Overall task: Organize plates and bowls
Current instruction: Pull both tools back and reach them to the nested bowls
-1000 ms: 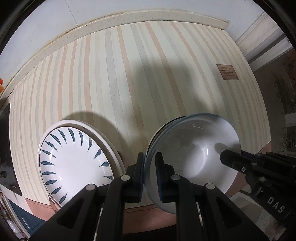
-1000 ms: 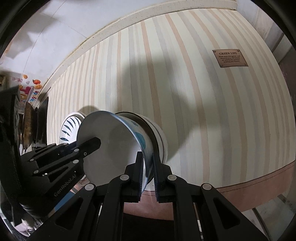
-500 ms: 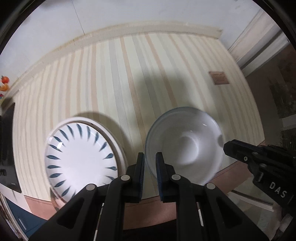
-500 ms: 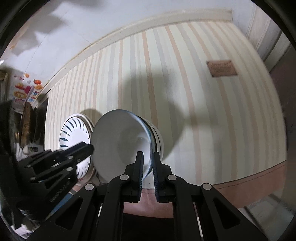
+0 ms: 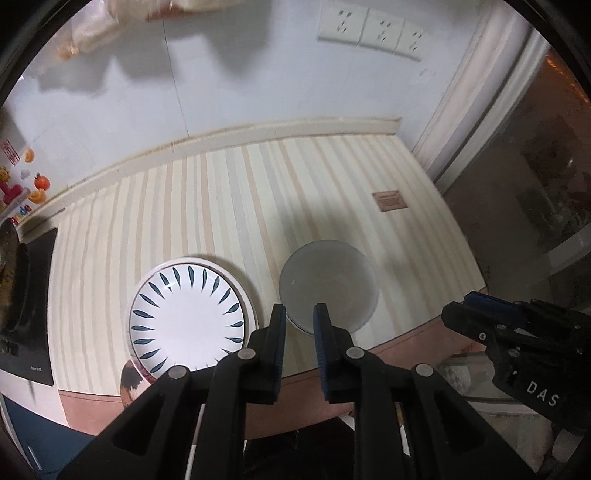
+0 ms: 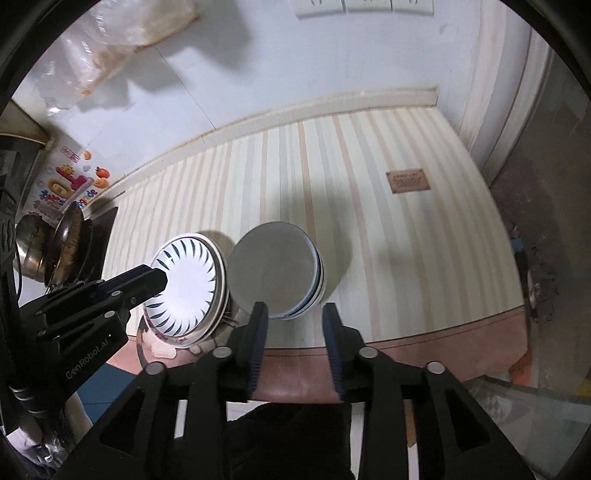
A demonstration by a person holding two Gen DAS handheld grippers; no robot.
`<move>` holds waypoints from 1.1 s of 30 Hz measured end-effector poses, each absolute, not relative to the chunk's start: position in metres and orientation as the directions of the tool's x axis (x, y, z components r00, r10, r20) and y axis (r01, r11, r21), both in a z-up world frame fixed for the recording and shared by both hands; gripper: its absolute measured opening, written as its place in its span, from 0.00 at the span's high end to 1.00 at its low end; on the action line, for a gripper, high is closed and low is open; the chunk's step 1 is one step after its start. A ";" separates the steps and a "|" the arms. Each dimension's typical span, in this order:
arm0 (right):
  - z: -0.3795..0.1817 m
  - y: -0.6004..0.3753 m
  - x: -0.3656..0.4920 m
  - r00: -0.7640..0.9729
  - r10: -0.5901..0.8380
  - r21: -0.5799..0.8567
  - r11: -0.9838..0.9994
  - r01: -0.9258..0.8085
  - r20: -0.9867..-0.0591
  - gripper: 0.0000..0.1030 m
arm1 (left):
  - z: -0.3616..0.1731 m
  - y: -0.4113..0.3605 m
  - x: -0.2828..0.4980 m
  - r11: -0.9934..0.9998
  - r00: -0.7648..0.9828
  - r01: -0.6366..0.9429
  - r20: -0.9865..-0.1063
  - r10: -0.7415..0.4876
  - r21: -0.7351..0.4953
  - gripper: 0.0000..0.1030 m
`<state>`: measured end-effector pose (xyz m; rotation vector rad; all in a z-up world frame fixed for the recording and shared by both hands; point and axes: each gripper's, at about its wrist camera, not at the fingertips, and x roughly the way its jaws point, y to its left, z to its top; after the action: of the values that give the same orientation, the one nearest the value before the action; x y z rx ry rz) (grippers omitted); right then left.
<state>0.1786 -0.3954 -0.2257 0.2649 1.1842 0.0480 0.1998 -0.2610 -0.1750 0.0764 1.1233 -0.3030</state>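
A stack of white bowls (image 5: 328,288) (image 6: 277,269) stands near the front edge of the striped table, the top one nested in the others. To its left lies a stack of white plates with blue leaf marks (image 5: 188,317) (image 6: 188,284). My left gripper (image 5: 299,314) hovers well above the bowls' near-left rim; its jaws are opening by a narrow gap with nothing between them. My right gripper (image 6: 294,310) hangs above the near rim, jaws opening wider, also holding nothing. Each gripper shows in the other's view, the right gripper (image 5: 476,314) at the right and the left gripper (image 6: 155,277) over the plates.
The striped table cover (image 5: 240,206) carries a small brown label (image 5: 389,200) at the right. A pan on a black hob (image 6: 62,240) sits at the left edge. Behind are the wall, sockets (image 5: 369,26) and a hanging plastic bag (image 6: 122,48).
Both grippers let go of the tilted bowl, which now sits level on the bowl stack. Both have risen away from the table, so the wall and sockets have come into view.
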 end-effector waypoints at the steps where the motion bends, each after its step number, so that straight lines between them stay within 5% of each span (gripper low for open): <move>1: -0.220 -0.393 0.173 0.390 0.174 0.228 0.969 0.098 -0.904 0.62 | -0.169 -0.261 0.194 0.955 0.407 0.283 -0.890 -0.206 -0.092 0.83; 6: -0.192 -0.383 0.142 0.446 0.137 0.194 0.977 0.084 -0.885 0.27 | -0.149 -0.258 0.175 0.951 0.456 0.296 -0.861 -0.226 -0.094 0.66; 8: -0.181 -0.380 0.131 0.465 0.120 0.178 0.980 0.084 -0.877 0.25 | -0.142 -0.256 0.170 0.950 0.478 0.301 -0.849 -0.225 -0.082 0.55; 10: -0.172 -0.379 0.122 0.479 0.114 0.179 0.980 0.091 -0.871 0.21 | -0.135 -0.254 0.165 0.949 0.499 0.306 -0.837 -0.225 -0.073 0.27; 12: -0.163 -0.379 0.115 0.493 0.103 0.171 0.981 0.096 -0.864 0.18 | -0.130 -0.252 0.161 0.949 0.515 0.308 -0.827 -0.225 -0.067 0.20; 16: -0.143 -0.378 0.100 0.533 0.063 0.141 0.984 0.107 -0.844 0.16 | -0.120 -0.249 0.154 0.945 0.516 0.315 -0.820 -0.246 -0.085 0.13; 33: -0.137 -0.382 0.095 0.551 0.066 0.167 0.977 0.136 -0.832 0.11 | -0.116 -0.245 0.158 0.941 0.509 0.313 -0.814 -0.280 -0.129 0.13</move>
<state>0.0947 -0.3822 -0.1367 0.2224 0.9882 -0.0416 0.1577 -0.2451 -0.1159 0.0364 0.9736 -0.3572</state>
